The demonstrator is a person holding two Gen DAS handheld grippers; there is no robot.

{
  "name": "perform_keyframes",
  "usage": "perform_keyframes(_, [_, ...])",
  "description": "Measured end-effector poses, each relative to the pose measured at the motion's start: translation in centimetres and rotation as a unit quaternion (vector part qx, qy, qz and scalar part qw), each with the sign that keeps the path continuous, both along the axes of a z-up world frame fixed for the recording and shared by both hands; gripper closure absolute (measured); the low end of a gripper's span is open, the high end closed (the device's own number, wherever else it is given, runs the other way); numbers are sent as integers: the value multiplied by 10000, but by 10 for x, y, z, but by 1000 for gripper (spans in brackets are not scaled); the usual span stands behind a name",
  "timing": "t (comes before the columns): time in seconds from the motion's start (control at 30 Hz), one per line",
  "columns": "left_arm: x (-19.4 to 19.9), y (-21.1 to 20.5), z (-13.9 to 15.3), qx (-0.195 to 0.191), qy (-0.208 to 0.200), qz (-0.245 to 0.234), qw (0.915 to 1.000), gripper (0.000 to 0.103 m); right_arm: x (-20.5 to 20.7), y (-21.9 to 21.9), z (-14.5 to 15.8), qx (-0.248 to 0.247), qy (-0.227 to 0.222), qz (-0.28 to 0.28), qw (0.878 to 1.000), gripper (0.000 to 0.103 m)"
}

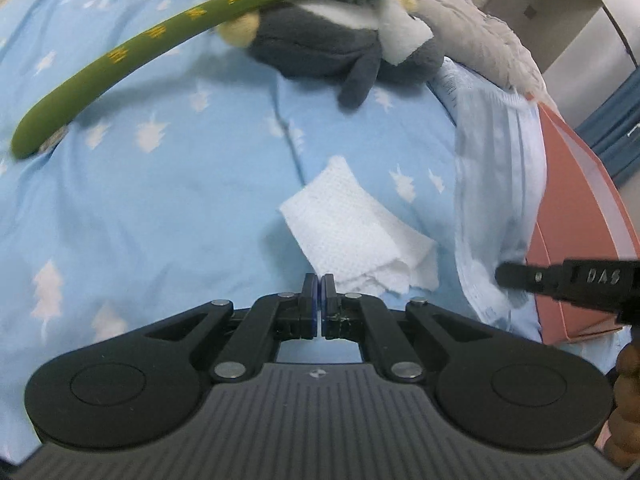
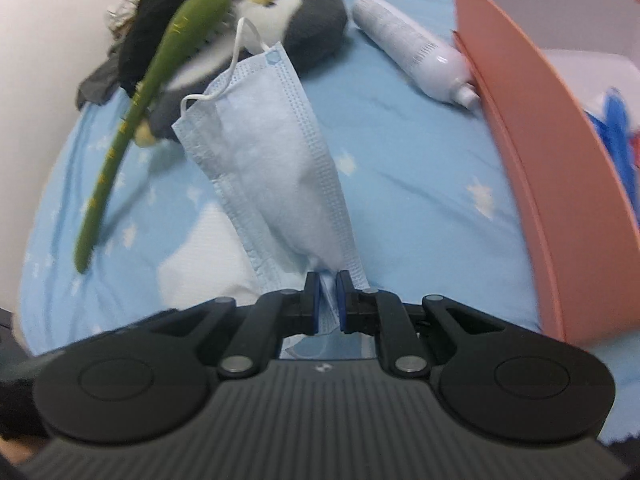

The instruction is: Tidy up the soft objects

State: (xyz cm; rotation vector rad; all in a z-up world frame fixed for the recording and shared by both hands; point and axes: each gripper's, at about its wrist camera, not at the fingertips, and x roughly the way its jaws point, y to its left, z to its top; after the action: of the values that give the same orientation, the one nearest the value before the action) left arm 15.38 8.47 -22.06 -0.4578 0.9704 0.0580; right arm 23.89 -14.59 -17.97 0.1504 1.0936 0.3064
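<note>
Fabric covers the whole work surface: a pale blue bedsheet (image 1: 160, 200) printed with small white tree shapes, creased along a seam. One folded white paper towel (image 1: 352, 232), waffle-textured and ragged at its near edge, lies on it just ahead of the left gripper (image 1: 319, 286), whose jaws are clenched together on nothing. The right gripper (image 2: 329, 284) tilts steeply downward and grasps one pleated, light blue face mask (image 2: 276, 152) by its bunched lower end — the mask fans out away from the jaws, its white ear loop curling at the far corner. One long green padded stick (image 2: 132, 108) with yellow embroidery leans across one grey-and-white plush penguin (image 2: 308, 20). One smooth white bottle (image 2: 412, 48) lies against the single salmon-coloured rigid box (image 2: 532, 128) — at the right edge.
</note>
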Motion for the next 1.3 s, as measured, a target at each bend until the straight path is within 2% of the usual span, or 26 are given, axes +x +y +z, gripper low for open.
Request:
perform_keyframes(0.3, [-38, -14, 4, -296, 51, -52, 9995, 101, -44, -20, -15, -160, 303, -345, 9988, 89])
perform_keyframes(0.43, [-41, -14, 3, -422, 85, -338, 9985, 100, -54, -25, -22, -13, 390, -408, 9984, 88])
perform_keyframes(0.53, [-42, -12, 5, -321, 144, -517, 9980, 99, -60, -25, -19, 58, 308, -357, 9989, 86])
perform_keyframes(0.57, [-41, -10, 6, -300, 155, -527, 9980, 97, -62, -26, -18, 54, 257, -341, 9991, 80])
perform_keyframes(0.6, [-42, -9, 7, -292, 149, -545, 9980, 87, -63, -27, -17, 39, 221, -344, 9992, 68])
perform_keyframes(0.63, [-44, -7, 10, -263, 83, -536, 9982, 79, -65, -28, -16, 24, 192, -357, 9992, 63])
perform_keyframes(0.67, [-46, -5, 14, -187, -9, -510, 9985, 76, -66, -29, -16, 4, 162, -370, 9992, 56])
perform_keyframes(0.8, [-46, 7, 24, -42, -165, -488, 9987, 58, -70, -31, -12, -85, -8, -361, 9993, 57])
perform_keyframes(0.97, [-32, 15, 24, 263, -226, -509, 9981, 57, -63, -20, -8, -181, -339, -33, 9993, 56])
perform_keyframes(1.07, [-18, 17, 18, 273, -196, -567, 9978, 57, -56, -11, -10, -240, -406, 124, 9988, 37])
perform_keyframes(1.3, [10, 13, -2, 380, -29, -722, 9967, 57, -40, 3, -24, -322, -404, 331, 9981, 37])
